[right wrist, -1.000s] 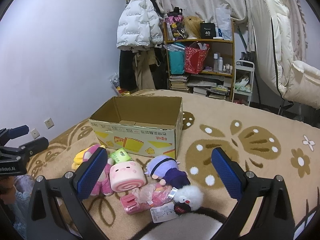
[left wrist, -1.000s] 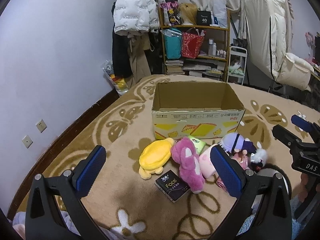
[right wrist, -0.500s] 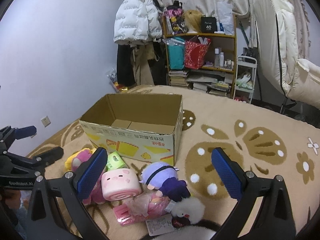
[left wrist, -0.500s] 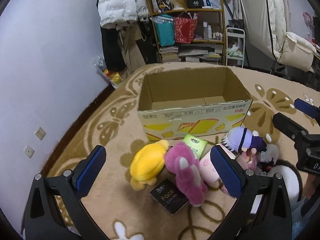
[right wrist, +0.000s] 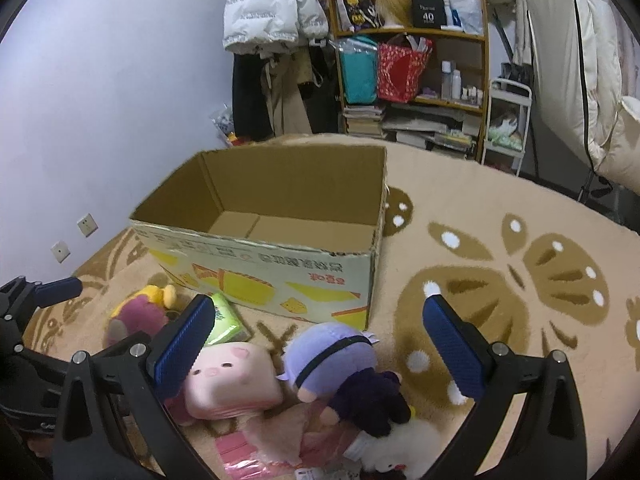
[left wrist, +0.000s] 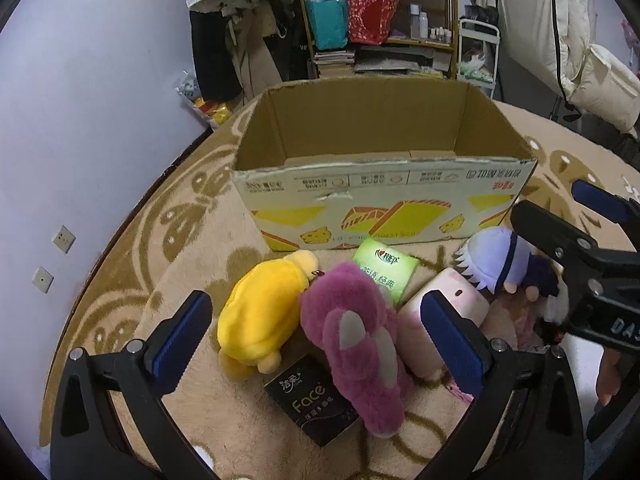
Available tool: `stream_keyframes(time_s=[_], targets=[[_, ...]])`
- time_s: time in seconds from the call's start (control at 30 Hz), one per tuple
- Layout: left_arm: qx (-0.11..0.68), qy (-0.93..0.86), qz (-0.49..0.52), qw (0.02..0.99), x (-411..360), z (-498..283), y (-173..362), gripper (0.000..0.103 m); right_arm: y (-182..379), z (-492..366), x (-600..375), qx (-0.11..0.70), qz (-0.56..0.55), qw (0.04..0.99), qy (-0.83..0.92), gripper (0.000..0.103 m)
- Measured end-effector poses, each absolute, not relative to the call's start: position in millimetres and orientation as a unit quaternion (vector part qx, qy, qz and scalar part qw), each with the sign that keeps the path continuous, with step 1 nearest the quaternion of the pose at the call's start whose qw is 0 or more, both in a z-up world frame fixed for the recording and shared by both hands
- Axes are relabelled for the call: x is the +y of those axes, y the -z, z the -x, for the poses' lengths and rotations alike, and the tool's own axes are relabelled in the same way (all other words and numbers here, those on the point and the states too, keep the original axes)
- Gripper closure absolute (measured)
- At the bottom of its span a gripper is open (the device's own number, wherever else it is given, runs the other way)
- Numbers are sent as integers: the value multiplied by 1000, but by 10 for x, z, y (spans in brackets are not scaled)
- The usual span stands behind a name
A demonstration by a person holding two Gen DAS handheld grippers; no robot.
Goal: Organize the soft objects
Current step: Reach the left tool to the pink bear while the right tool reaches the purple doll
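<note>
Left gripper (left wrist: 318, 336), jaws apart and empty, hangs nearest the pink bear (left wrist: 358, 344), lying lengthwise at 12 o'clock; right gripper (right wrist: 320, 344) likewise apart; box (left wrist: 384, 196) beyond.

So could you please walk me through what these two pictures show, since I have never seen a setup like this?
No robot here: a person holds a hand-held gripper in each hand, each carrying a fisheye camera that looks along its two blue-padded fingers. One picture is from the left hand-held gripper, the other from the right hand-held gripper. Both are open and hold nothing. On the patterned carpet stands an empty cardboard box. In front of it lie soft toys: a yellow plush, a magenta plush, a pink pig plush and a purple-haired doll, plus a green tissue pack and a black tissue pack.
</note>
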State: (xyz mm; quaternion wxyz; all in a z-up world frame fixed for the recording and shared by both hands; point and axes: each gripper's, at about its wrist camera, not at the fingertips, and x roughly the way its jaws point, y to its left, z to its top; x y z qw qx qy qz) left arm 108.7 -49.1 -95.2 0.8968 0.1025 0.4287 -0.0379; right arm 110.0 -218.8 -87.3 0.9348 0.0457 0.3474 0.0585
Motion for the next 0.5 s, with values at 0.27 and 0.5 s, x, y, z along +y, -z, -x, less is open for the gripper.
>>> stream_keyframes(time_s=[0.27,0.5], targets=[[455,22,-112,883,-498,-1171,1154,0,1100,-1239,-2262,395,-52,917,-36,0],[469,33,-103,877,-490,-1198,1232,0,1392,-1304,-2330,442,-76,893,-38,9]])
